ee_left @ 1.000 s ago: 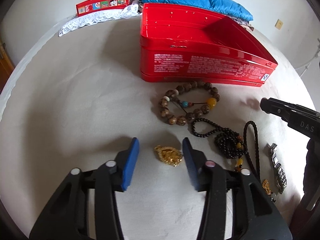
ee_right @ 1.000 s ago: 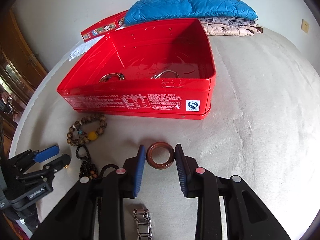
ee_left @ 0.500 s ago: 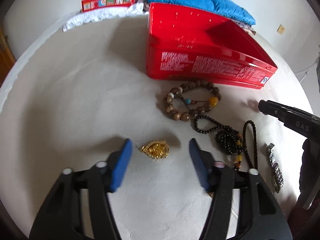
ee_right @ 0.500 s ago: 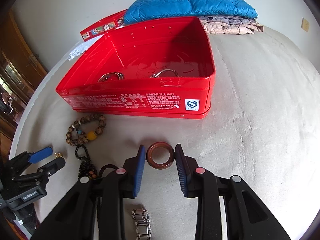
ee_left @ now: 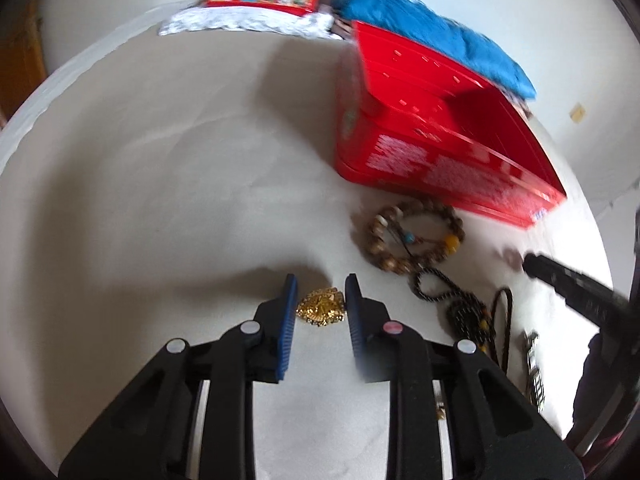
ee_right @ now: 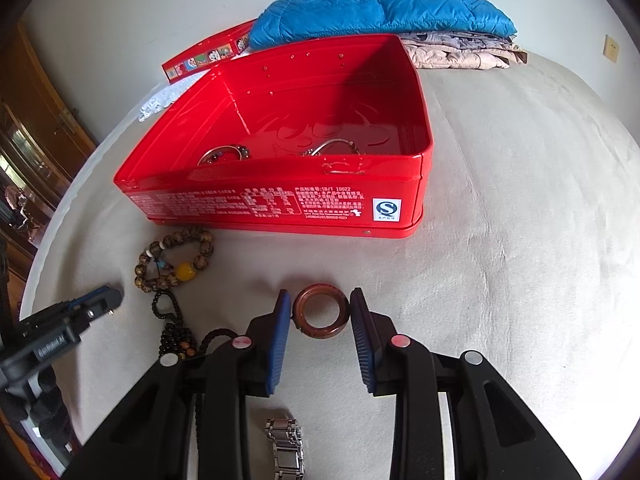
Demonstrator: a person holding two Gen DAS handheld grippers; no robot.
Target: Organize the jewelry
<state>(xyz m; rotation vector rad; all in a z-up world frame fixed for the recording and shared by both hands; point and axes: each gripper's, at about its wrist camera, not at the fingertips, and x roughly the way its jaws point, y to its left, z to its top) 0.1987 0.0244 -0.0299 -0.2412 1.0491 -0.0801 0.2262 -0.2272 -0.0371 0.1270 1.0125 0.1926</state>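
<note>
The left tongs (ee_left: 320, 300) are seen closing around a small gold filigree pendant (ee_left: 321, 311) lying on the beige fabric-covered surface (ee_left: 160, 200); the blue pads stand just beside the pendant on either side, and whether contact has been made cannot be told through the motion blur. The right tongs (ee_right: 320, 316) are held open around a brown wooden ring (ee_right: 320, 315), which lies flat between the pads, possibly touching the left one. The open red metal tin (ee_right: 280, 200), in which two silver bangles (ee_right: 224, 155) are already laid, stands beyond, with a wooden bead bracelet with a yellow bead (ee_right: 176, 260), a dark beaded necklace (ee_left: 468, 312) and a steel watch band (ee_right: 285, 448) left outside it. A slip is judged the main risk: the pendant is low and irregular, so it could be pinched at an edge and flicked away, or cloth could be caught with it. The smooth, round ring could be squeezed out sideways if gripped off-centre.
</note>
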